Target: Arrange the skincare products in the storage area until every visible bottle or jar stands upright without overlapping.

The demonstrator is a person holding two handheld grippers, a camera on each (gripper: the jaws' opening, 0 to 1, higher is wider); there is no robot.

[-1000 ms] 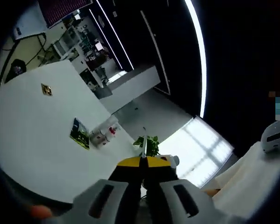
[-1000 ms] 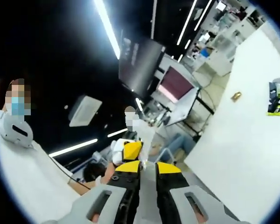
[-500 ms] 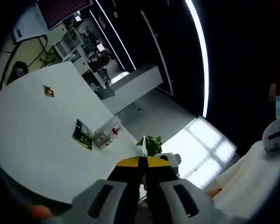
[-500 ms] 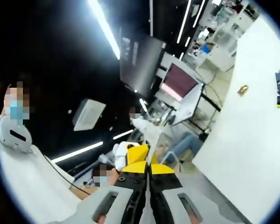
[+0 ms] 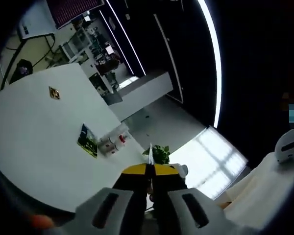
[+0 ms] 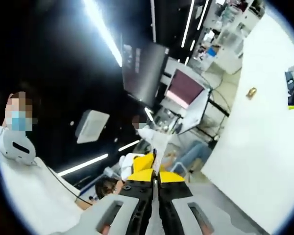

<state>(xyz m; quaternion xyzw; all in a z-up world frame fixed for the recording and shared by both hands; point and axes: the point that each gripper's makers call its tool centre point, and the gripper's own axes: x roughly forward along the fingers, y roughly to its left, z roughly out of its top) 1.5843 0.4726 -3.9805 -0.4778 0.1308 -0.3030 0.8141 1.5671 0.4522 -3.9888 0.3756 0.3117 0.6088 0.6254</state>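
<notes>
Left gripper: the grey two-jaw gripper with yellow tips is rising from the near edge of the left gripper view, its jaws pressed together and gripping nothing.
Right gripper: the matching grey and yellow gripper is pointing up into the room, jaws meeting with nothing between them.
Skincare products: a small cluster of white bottles and jars with red caps is sitting near the right edge of the large white table, well apart from both grippers; they are too small to tell upright from tipped.
Beside them: a flat green and black packet is lying just left of the cluster.
Also on the table: a small gold object is resting far back, alone.
Containers: no box or tray can be made out around the products.
Background: a green potted plant is standing on the floor beyond the table edge.
</notes>
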